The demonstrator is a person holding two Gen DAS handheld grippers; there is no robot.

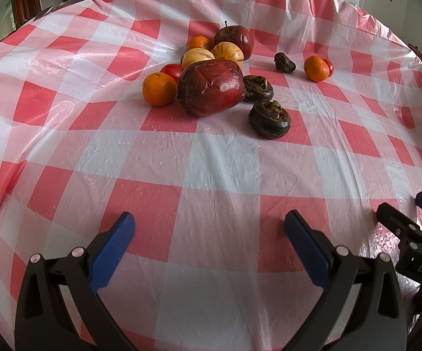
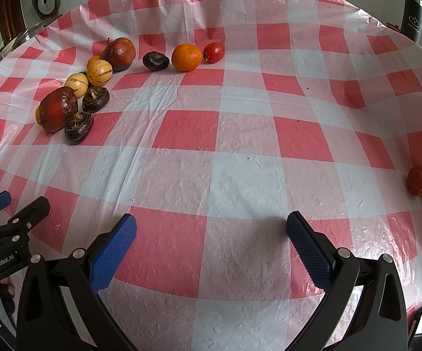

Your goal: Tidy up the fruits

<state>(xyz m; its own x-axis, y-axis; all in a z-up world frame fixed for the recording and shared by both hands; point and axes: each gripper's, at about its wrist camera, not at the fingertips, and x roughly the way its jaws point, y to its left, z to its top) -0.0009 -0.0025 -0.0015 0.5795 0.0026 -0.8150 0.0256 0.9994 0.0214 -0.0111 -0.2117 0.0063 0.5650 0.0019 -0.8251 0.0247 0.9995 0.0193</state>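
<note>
Step in hand looks like the start: no fruit gripped yet, sorting not begun. Left tongs (image 1: 209, 228) gape wide w/ nothing between them, low over the tabletop (image 1: 211, 169). Right tongs (image 2: 211, 229) likewise spread and empty, just beside them. Fruit pile sits at 12 o'clock in the left view: big red apple (image 1: 211, 87), orange (image 1: 159, 89), dark chestnut-like fruit (image 1: 269, 119). A lone tomato (image 2: 417, 180) lies at 3 o'clock in the right view. Next move prob. needs a reach fwd to the pile.

Your two wrist views look low and forward across the table (image 1: 211, 175) from its near edge, side by side, sharing the fruit cluster (image 2: 73, 93).
</note>
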